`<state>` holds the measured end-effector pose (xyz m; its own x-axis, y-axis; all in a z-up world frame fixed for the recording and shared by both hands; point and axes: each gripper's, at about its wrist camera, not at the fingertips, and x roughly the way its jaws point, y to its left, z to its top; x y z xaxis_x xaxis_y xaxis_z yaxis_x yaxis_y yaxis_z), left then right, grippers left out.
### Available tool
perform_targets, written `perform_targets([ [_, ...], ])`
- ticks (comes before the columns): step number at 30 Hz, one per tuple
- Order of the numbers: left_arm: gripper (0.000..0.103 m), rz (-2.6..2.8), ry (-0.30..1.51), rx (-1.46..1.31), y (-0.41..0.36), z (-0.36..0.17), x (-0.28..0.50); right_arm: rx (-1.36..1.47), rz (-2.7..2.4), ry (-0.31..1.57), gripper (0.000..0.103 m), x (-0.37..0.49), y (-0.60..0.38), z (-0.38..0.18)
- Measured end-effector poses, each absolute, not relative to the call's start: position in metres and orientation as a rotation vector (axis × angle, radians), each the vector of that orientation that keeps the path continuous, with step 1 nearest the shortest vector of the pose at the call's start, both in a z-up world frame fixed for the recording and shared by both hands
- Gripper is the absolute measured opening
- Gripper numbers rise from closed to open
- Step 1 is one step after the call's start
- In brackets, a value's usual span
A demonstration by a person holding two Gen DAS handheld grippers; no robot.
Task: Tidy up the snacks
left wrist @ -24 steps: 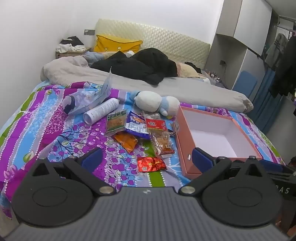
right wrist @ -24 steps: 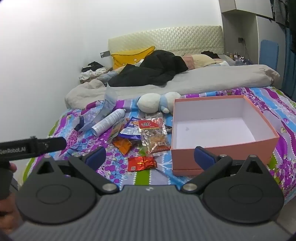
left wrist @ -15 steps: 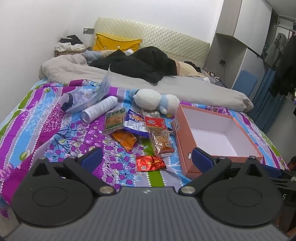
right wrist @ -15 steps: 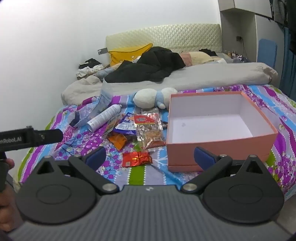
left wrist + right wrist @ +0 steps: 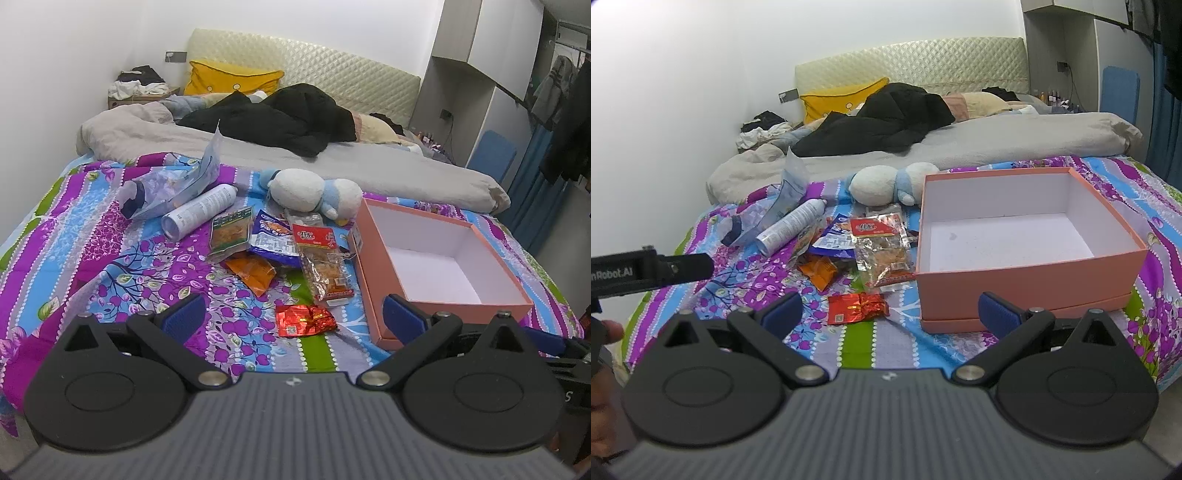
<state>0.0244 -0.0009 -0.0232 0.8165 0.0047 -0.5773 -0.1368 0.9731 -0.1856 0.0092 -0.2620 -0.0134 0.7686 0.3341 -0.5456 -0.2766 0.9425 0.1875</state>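
1. On the patterned bedspread (image 5: 122, 266), the snacks lay in a loose heap just left of the pink box (image 5: 436, 258), whose white inside held nothing.
2. Nearest the grippers sat the red foil packet (image 5: 304, 319), with the orange packet (image 5: 253, 273), the clear packet with a red label (image 5: 323, 264), the blue packet (image 5: 271, 240) and the green-edged packet (image 5: 231, 234) farther back.
3. The left gripper (image 5: 291, 314) hovered above the near edge of the bed, jaws spread wide and holding nothing; the right gripper (image 5: 890, 310) did likewise.
4. I judged the task to be at its start: no snack was in the box, and both tools were only approaching.
5. The next move probably called for lowering one gripper over the red foil packet, pinching its crinkled edge, and carrying it right over the box wall.
6. The spray can (image 5: 199, 214) and the plush toy (image 5: 314, 192) were not snacks and should have been left alone.
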Motion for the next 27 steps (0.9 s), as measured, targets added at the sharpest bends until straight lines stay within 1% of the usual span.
perform_targets([
  [12, 0.103, 0.076, 0.574, -0.228, 0.0038, -0.0151, 0.0269, 0.104, 0.334, 0.614, 0.103, 0.0103, -0.2613, -0.0152],
  [27, 0.103, 0.078, 0.587, -0.224, 0.0053, -0.0197, 0.0261, 0.100, 0.335, 0.618, 0.103, 0.0102, -0.2597, -0.0156],
])
